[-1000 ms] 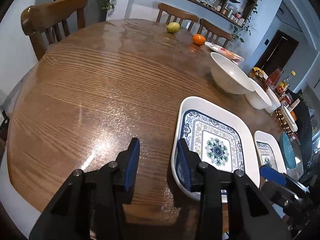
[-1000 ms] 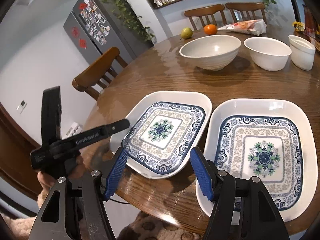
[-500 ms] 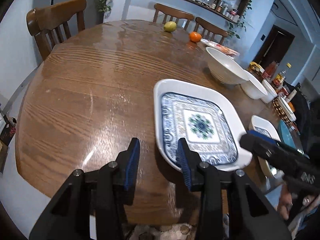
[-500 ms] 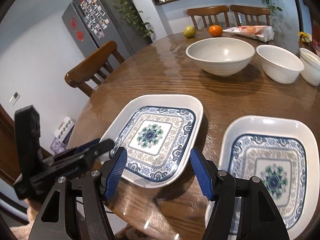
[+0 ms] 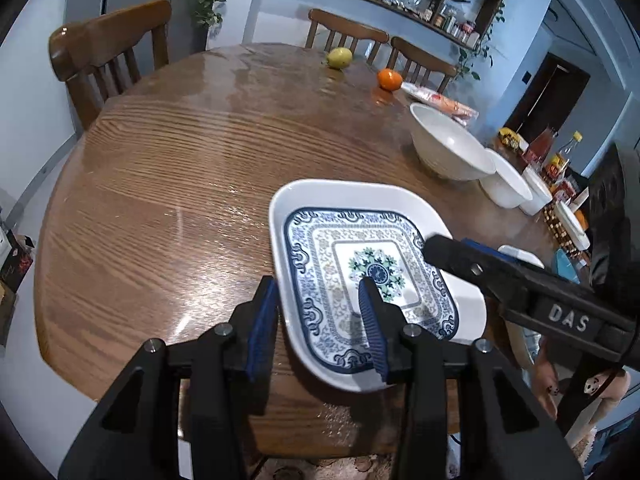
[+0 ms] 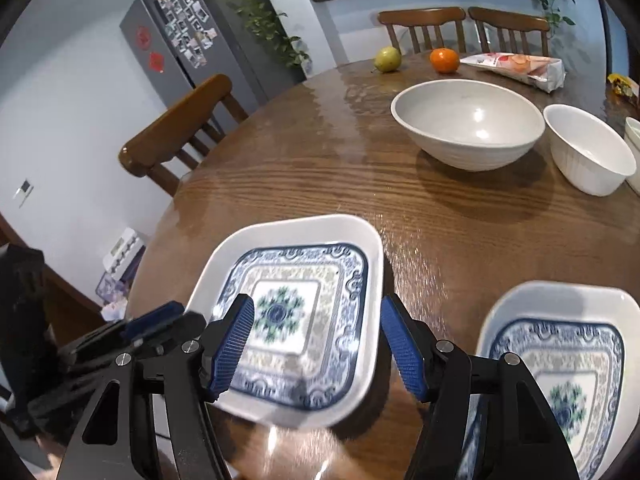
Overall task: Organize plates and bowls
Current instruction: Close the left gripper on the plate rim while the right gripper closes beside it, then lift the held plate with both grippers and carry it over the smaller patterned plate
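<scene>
A square white plate with a blue pattern [image 5: 360, 248] [image 6: 304, 280] lies near the table's front edge. My left gripper [image 5: 316, 324] [image 6: 160, 320] is shut on its left rim, one pad outside and one inside; its jaws are opening with the rim still between them. My right gripper [image 6: 316, 336] [image 5: 456, 248] hangs open over the plate's right side and touches nothing. A second matching plate [image 6: 560, 360] [image 5: 516, 252] lies to the right, apart from the first. Behind stand a large white bowl [image 6: 468, 120] [image 5: 448, 148], a medium bowl [image 6: 588, 152] [image 5: 504, 188] and a small bowl [image 5: 536, 194].
On the round wooden table [image 5: 180, 168], a pear [image 5: 339, 57], an orange [image 5: 389, 79] and a snack packet [image 6: 516, 66] lie at the far side. Bottles and jars [image 5: 552, 156] crowd the right edge. Wooden chairs [image 5: 108, 52] stand around it.
The gripped plate has turned and slid away from the second plate, toward the table's near edge. My right gripper has moved left, from between the plates to above the gripped one.
</scene>
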Available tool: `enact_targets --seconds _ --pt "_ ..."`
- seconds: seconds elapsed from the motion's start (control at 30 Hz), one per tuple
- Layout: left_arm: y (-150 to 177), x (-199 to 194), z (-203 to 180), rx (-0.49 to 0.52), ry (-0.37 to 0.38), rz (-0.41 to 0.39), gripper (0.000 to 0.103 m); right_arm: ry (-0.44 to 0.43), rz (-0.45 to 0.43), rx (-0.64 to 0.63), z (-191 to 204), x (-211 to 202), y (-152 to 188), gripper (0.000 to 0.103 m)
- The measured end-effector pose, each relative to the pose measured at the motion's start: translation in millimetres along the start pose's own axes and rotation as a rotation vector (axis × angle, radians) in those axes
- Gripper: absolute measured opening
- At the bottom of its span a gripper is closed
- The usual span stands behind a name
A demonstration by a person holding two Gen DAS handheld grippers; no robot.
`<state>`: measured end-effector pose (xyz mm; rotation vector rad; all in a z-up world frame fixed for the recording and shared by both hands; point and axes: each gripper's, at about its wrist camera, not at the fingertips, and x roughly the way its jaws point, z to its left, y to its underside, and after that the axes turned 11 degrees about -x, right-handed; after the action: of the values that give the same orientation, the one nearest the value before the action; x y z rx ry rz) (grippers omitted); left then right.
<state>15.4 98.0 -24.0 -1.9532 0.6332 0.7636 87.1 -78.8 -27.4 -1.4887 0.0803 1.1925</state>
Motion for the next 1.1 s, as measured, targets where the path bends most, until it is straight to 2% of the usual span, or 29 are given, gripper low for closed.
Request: enact_targets --seconds 0.43,0.6,0.7,1.1 --pt "-5 11 2 -0.043 0.008 0.026 0.044 0.026 0.057 0.005 -2 29 -9 0.067" --pt "-3 12 0 -0.04 0.029 0.027 0.049 0.064 0.05 -0.023 2 30 -8 0.068" --pt "-2 12 -2 -0.041 0.018 0.013 0.049 0.056 0.033 -0.025 4 30 -6 0.074" --pt "0 9 -7 -0.032 -0.007 -0.007 0.053 0.028 0.0 -0.005 1 25 -2 0.075"
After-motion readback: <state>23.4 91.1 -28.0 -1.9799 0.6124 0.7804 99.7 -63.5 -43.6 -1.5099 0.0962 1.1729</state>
